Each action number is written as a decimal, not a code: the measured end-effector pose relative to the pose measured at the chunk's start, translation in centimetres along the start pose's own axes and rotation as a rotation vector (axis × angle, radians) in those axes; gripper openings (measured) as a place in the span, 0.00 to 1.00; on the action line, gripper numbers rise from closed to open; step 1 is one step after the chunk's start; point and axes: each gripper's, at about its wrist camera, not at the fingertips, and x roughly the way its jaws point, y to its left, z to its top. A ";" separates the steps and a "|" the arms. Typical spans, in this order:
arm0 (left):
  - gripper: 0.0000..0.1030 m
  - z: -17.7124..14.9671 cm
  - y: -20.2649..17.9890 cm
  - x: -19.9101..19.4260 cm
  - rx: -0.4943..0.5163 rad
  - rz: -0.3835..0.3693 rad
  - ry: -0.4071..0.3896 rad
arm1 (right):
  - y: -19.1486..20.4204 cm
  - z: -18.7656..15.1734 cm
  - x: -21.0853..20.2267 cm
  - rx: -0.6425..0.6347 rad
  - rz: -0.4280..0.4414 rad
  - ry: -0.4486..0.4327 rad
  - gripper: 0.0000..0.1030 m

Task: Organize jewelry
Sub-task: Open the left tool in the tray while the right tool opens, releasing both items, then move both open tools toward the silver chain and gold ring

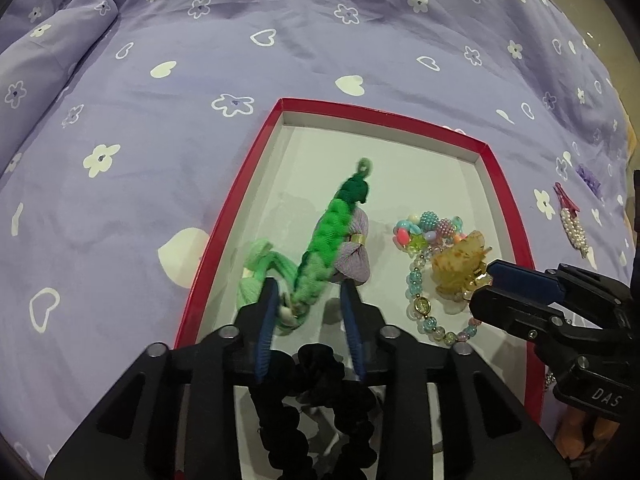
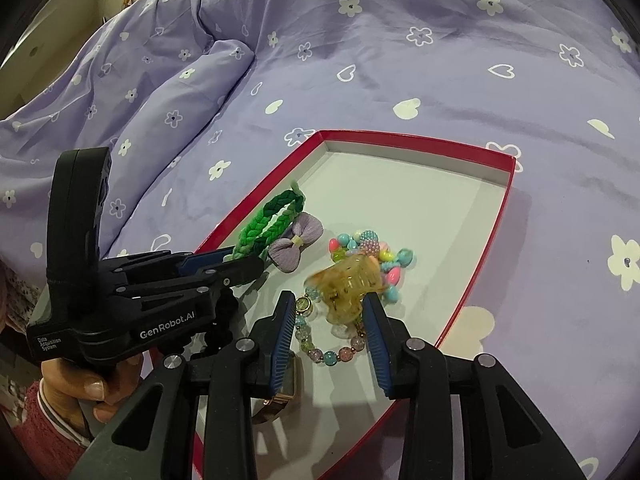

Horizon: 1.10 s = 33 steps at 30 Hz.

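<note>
Inside the red-rimmed box (image 1: 224, 216), the green braided band (image 1: 328, 236) is seen between the spread fingers of the left gripper (image 1: 310, 300), touched only by the left pad, with the lilac bow (image 1: 352, 248) just at its 3 o'clock. The yellow claw clip (image 2: 352, 288) lies on the beaded bracelets (image 2: 372, 256), at 12 o'clock from the right gripper (image 2: 330, 316), whose fingers are held wide and grip nothing. A pearl clip (image 1: 572, 220) is left on the purple bedsheet (image 1: 280, 40), at 3 o'clock outside the box.

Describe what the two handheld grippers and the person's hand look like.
Both grippers are matte black plastic with silver screw heads and ribbed blue finger pads. The left gripper carries white "GenRobot.AI" and "Data Acquisition System" lettering and a tall black upright housing. The right gripper shows "DAS". No cables are visible. The left hand is bare, with a pink knit cuff.
</note>
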 end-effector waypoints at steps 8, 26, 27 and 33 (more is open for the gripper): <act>0.34 -0.1 0.0 -0.6 -0.003 -0.005 -0.006 | 0.3 -0.2 -0.6 0.005 -0.002 -0.006 0.36; 0.52 -1.4 -1.7 -4.7 -0.038 -0.067 -0.061 | -1.6 -2.2 -7.8 0.090 0.020 -0.123 0.44; 0.53 -1.6 -2.1 -4.9 -0.033 -0.074 -0.063 | -1.9 -2.4 -8.3 0.097 0.014 -0.130 0.44; 0.53 -2.3 -4.8 -6.3 0.007 -0.110 -0.074 | -4.5 -4.4 -11.5 0.159 -0.027 -0.169 0.46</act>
